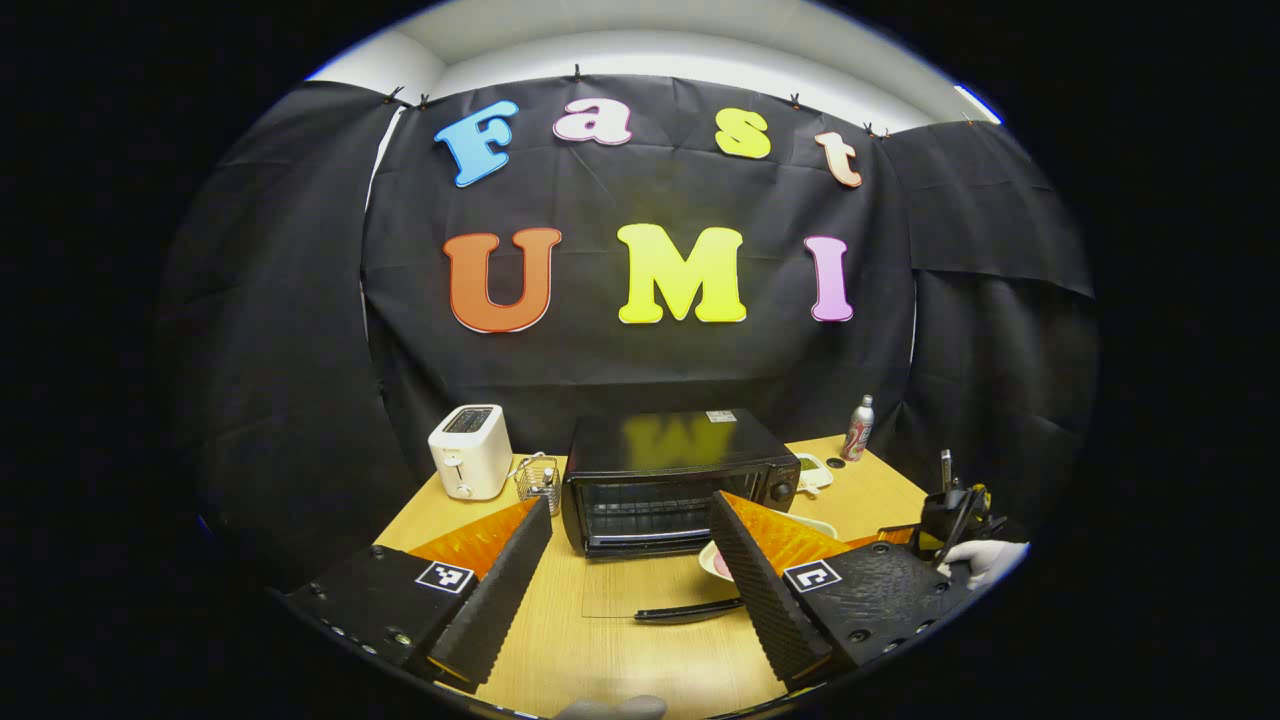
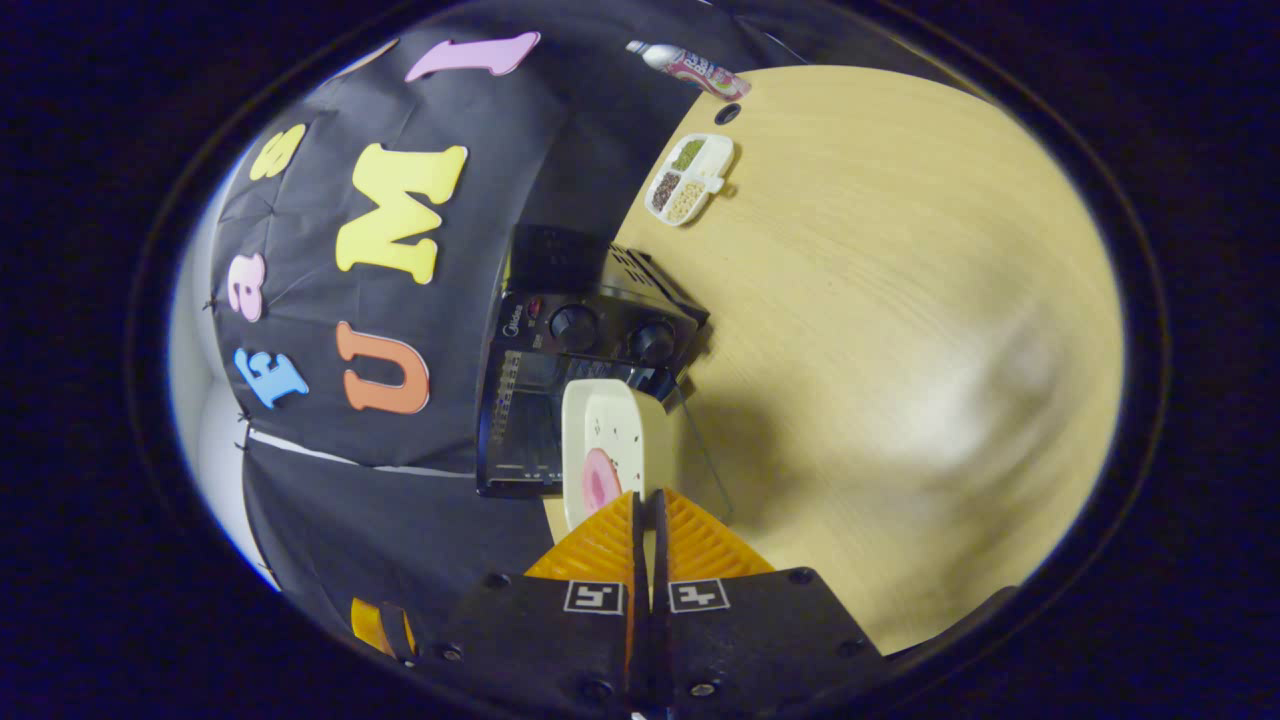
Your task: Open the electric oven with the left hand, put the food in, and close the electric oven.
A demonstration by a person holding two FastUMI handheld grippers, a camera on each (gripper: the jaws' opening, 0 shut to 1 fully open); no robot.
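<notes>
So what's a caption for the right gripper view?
Right gripper carries a plate toward the open oven.

Left gripper (image 1: 630, 535): black textured body, screws, one square marker per finger. Right gripper (image 2: 647, 500): same (markers paired). Hand (image 1: 985, 560): white glove.

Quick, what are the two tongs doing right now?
Left tongs: open, holding nothing, in front of the oven with its door down.
Right tongs: closed on the edge of the plate with the food.

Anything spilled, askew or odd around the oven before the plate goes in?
Nothing stands out. The oven sits square on the table with its door down flat. The right gripper holds the plate by its rim; nothing spilled.
</notes>
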